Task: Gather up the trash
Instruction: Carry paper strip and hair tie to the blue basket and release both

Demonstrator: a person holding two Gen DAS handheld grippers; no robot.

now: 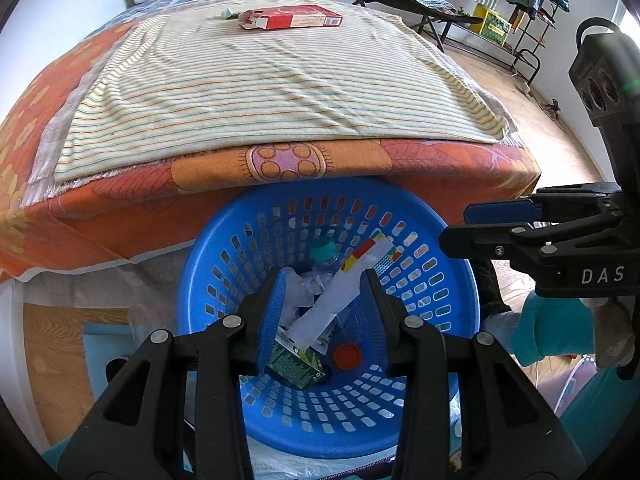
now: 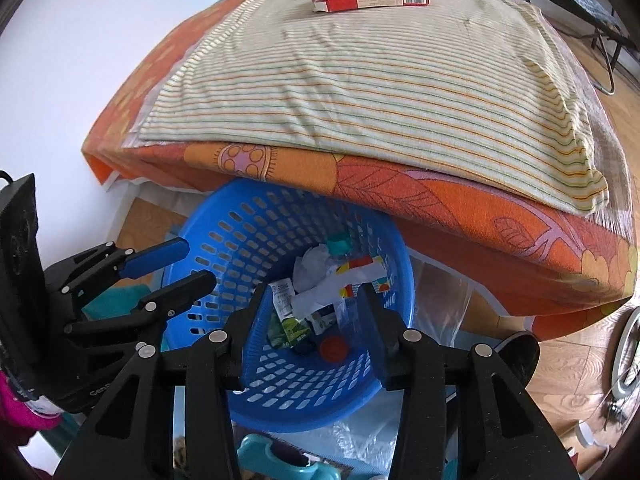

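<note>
While both grippers hang over the basket (image 1: 224, 240), left gripper (image 1: 324, 312) and right gripper (image 2: 312, 320) have fingers spread, grasping nothing. Basket sits on the floor tucked against the bed (image 1: 460, 156) foot edge, handy for drops; it holds cartons, paper, a cap. Red box (image 1: 292, 18) waits near the bed's far edge, with a small teal scrap, probably a wrapper, beside it.

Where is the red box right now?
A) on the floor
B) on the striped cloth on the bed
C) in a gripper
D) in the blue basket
B: the red box lies on the striped cloth on the bed, far behind the blue basket.
</note>
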